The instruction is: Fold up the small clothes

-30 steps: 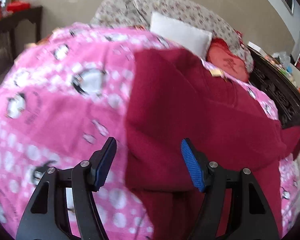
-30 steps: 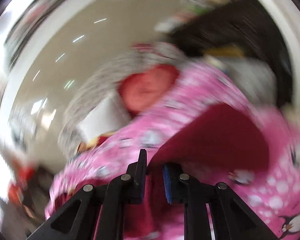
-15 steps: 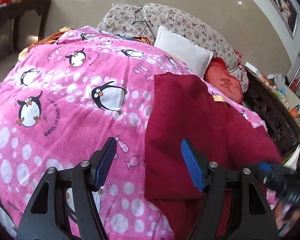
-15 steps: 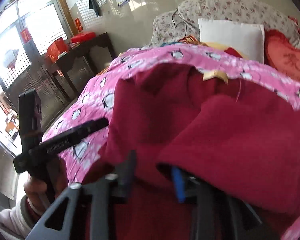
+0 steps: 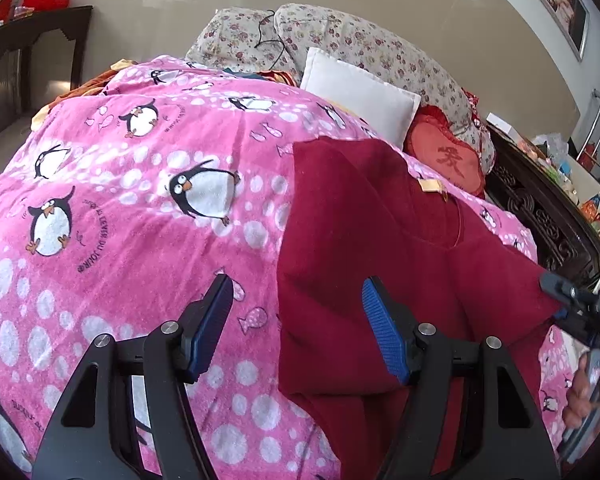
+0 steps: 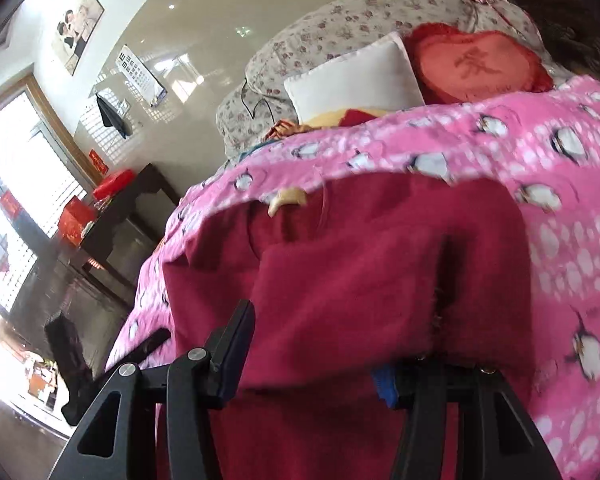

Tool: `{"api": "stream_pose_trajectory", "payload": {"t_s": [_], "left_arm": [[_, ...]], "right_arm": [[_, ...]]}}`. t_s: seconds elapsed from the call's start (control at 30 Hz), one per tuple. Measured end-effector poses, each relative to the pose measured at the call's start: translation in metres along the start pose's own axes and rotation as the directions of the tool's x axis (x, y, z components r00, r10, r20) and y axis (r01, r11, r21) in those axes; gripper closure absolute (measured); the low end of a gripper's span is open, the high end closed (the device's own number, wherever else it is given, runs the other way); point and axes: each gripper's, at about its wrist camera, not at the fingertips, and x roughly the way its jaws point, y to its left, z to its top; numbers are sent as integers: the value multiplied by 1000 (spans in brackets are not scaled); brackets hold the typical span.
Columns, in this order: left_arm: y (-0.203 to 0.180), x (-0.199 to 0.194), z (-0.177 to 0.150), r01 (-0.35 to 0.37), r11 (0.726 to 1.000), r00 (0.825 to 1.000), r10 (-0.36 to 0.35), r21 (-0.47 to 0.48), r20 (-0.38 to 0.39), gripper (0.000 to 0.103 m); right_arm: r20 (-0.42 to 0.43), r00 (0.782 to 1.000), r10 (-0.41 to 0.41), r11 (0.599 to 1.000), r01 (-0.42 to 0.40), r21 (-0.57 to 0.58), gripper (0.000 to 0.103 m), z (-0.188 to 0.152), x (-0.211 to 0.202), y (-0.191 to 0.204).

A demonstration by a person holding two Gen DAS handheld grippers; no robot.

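Since the last look, the right gripper [image 6: 312,354] had let go, and its fingers stood wide with the red top [image 5: 380,248] draped over one. That top lay folded on the pink penguin blanket [image 5: 132,208]. The left gripper [image 5: 296,324] hung wide apart, holding nothing.

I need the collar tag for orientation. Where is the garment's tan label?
In the left wrist view, the tan label sits at the dark red garment's far neckline, just before the red heart cushion.
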Motion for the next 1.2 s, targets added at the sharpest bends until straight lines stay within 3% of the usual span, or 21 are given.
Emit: {"api": "stream_pose_trajectory", "payload": {"t_s": [0.1, 0.13, 0.2, 0.3, 0.43, 0.63, 0.83, 1.03, 1.07, 1.13, 1.17, 1.2], "left_arm": [[10, -5, 4, 39, 998, 999, -38, -44, 18, 36], [13, -6, 5, 61, 996, 998, -60, -59, 20, 36], [17, -8, 7, 90, 993, 996, -89, -79, 22, 32], [17, -9, 8, 110, 990, 994, -108, -85, 27, 28], [16, -9, 9, 133, 987, 991, -131, -92, 22, 28], [25, -13, 9, 180, 972, 984, -178, -149, 32, 28], [36, -18, 9, 251, 941, 968, -247, -227, 47, 21], [17, -5, 3, 250, 954, 965, -260, -163, -44, 21], [8, -5, 1, 252, 960, 964, -259, -123, -51, 24], [-9, -8, -1, 223, 974, 973, -224, -32, -58, 55], [-20, -8, -1, 200, 979, 978, -198, 27, -69, 79], [-33, -9, 0, 185, 979, 981, -179, 85, -76, 90]], "right_arm": [[47, 992, 117, 985, -110, -130, 50, 11, 4, 51], [19, 983, 183, 970, -177, -169, 50, 13, 11, 71], [-23, 979, 204, 958, -205, -202, 50, 11, 20, 93], [-16, 983, 182, 955, -180, -234, 50, 6, 19, 99], [-51, 988, 145, 970, -153, -187, 50, -8, 6, 69], [13, 1000, -13, 984, 15, -179, 50, -21, -32, 28], [-21, 999, -46, 993, 43, -110, 50, -27, -37, -10], [-3, 999, -53, 991, 53, -121, 50, -28, -42, -13], [11, 998, -57, 990, 58, -129, 50, -28, -46, -13], [62, 995, -73, 986, 81, -143, 50, -27, -55, -11], [82, 994, -74, 986, 85, -143, 50, -26, -58, -13], [99, 992, -75, 987, 88, -138, 50, -25, -61, -15]]}}
